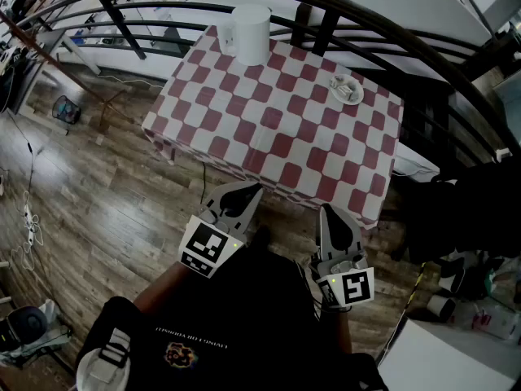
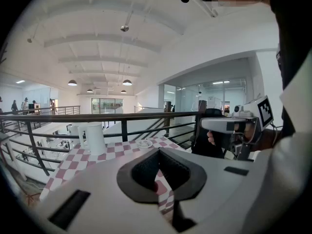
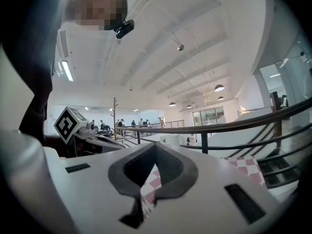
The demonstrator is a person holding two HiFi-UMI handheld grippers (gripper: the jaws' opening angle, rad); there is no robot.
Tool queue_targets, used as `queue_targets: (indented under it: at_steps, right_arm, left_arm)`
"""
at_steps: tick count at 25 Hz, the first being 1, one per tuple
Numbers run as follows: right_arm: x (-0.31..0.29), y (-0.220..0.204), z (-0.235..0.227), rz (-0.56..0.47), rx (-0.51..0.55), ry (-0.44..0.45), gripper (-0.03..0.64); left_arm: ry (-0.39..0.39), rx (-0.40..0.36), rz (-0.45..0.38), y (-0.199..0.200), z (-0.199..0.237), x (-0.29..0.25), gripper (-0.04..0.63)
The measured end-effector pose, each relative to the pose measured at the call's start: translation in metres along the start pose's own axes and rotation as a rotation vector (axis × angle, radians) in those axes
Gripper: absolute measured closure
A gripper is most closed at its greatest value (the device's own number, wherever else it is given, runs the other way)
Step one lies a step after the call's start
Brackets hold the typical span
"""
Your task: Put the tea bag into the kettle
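Note:
A white kettle (image 1: 251,32) stands at the far side of the red-and-white checked table (image 1: 277,129). Toward the far right of the cloth sits a small white dish (image 1: 348,89) with a pale tea bag in it; details are too small to tell. My left gripper (image 1: 244,191) and right gripper (image 1: 332,212) hover side by side short of the table's near edge, both shut and holding nothing. The left gripper view shows the kettle (image 2: 95,139), the dish (image 2: 145,143) and the right gripper (image 2: 229,126) beyond my left gripper's (image 2: 158,151) closed tips. The right gripper's (image 3: 155,146) tips also meet.
A black metal railing (image 1: 342,6) curves behind the table, with a dark chair (image 1: 313,24) at the far side. Wooden floor (image 1: 106,194) lies left of the table. Dark bags and clutter (image 1: 456,218) stand at the right, next to a white surface (image 1: 456,357).

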State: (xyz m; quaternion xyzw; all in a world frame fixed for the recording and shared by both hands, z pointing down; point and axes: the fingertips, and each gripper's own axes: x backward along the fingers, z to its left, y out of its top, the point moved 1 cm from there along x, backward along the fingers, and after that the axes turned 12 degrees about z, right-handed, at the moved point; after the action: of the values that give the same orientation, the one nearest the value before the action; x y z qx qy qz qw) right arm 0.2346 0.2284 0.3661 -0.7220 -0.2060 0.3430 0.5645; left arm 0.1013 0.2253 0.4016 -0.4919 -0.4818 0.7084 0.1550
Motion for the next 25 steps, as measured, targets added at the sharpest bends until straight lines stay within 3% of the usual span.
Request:
queue_targets:
  at_steps: [14, 25]
  right_arm:
    - [-0.02, 0.002, -0.008, -0.015, -0.013, 0.018, 0.603]
    - [-0.068, 0.016, -0.018, -0.022, 0.006, 0.048, 0.603]
  left_arm:
    - [0.013, 0.011, 0.012, 0.0, 0.02, -0.007, 0.597]
    - [0.053, 0.023, 0.017, 0.008, 0.064, -0.014, 0.597]
